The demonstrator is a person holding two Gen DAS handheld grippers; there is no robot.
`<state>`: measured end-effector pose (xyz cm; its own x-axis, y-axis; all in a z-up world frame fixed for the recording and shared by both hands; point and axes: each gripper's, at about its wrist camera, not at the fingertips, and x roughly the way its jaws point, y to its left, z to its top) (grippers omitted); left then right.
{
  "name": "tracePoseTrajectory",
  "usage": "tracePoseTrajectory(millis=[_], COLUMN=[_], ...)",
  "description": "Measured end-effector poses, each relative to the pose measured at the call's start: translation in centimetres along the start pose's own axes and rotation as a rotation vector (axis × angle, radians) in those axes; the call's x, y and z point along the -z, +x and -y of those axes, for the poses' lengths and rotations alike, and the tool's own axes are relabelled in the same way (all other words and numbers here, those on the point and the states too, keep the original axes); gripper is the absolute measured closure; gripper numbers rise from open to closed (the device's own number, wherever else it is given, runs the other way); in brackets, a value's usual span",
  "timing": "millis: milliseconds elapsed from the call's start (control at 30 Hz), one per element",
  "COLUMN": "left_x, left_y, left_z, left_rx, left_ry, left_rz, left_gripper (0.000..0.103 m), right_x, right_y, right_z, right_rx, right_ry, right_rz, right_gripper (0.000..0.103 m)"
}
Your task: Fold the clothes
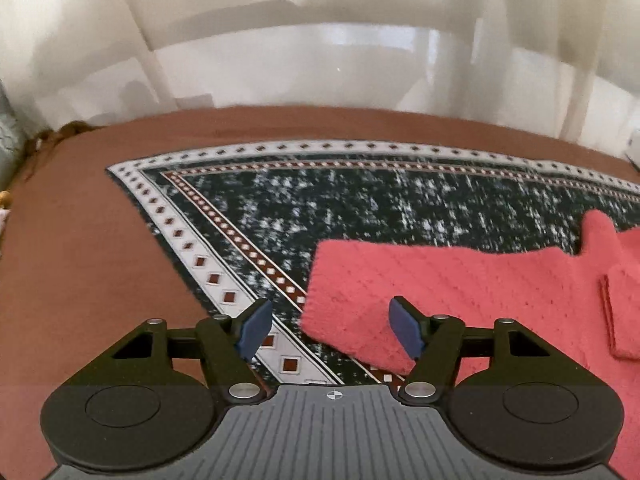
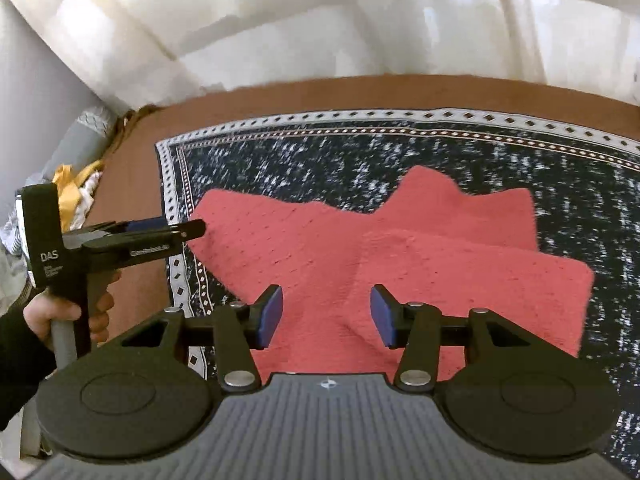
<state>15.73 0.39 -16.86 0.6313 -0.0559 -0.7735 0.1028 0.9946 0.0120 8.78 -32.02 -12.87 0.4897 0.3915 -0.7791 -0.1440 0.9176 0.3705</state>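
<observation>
While both grippers hang over the bed, neither one has hold of anything. In the left wrist view the left gripper (image 1: 330, 330) has its blue pads (image 1: 255, 328) spread wide, and the near left corner of the pink knit garment (image 1: 460, 300) sits right below the gap, one pad over the pink and the other over the patterned cloth (image 1: 320, 200) underneath. Can't tell if it's actually touching the fabric or just above it.

The right gripper (image 2: 326, 316) is also splayed wide, pointing down at the middle of the pink knit garment (image 2: 320, 256), where a folded-over flap makes a ridge. From this camera you can see the left gripper (image 2: 188, 229) side-on, reaching in level toward the garment's left corner. A hand (image 2: 68, 316) in a dark sleeve is wrapped round its grey handle, fingers curled on the trigger.

The garment lies partly folded on the dark speckled cloth with a white diamond border, nearer its left edge. That cloth is spread over a brown blanket (image 1: 88, 248). Left of the cloth, past the blanket's edge, there's some yellow fabric (image 2: 74, 192) bunched up.
</observation>
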Motion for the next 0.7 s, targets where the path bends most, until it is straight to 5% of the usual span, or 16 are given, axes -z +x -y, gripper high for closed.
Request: tracePoseTrajectory(millis=[100,167,233,300,433,700], left_x=[0.2,0.3,0.4,0.4,0.7,2.2], left_y=[0.4,0.7,1.0,1.1,0.0,-1.9], left_z=[-0.1,-0.2,-0.2,-0.3,0.8,6.6], left_rx=[0.035,0.059,0.083,0.119,0.112,0.079], left_ry=[0.005,0.009,0.012,0.014,0.080,0.371], left_rz=[-0.009,-0.015,-0.021,-0.027,0.021,0.118], left_gripper=[0.030,0.046,0.076,0.095,0.096,0.096], right_x=[-0.6,-1.1,-1.8,-2.6,-4.4,-7.8], right_y=[0.4,0.7,1.1,1.5,2.8,7.8], right_z=[-0.6,-0.9,-1.3,-1.6,-2.4,-6.3], right_rx=[0.010,0.009,-0.002,-0.012,-0.066,-0.131], right_ry=[0.001,0.007,0.005,0.004,0.038,0.014], right_rz=[-0.003,-0.004,-0.008,-0.013,-0.024,-0.114], right_gripper=[0.049,0.048,0.048,0.048,0.048,0.047])
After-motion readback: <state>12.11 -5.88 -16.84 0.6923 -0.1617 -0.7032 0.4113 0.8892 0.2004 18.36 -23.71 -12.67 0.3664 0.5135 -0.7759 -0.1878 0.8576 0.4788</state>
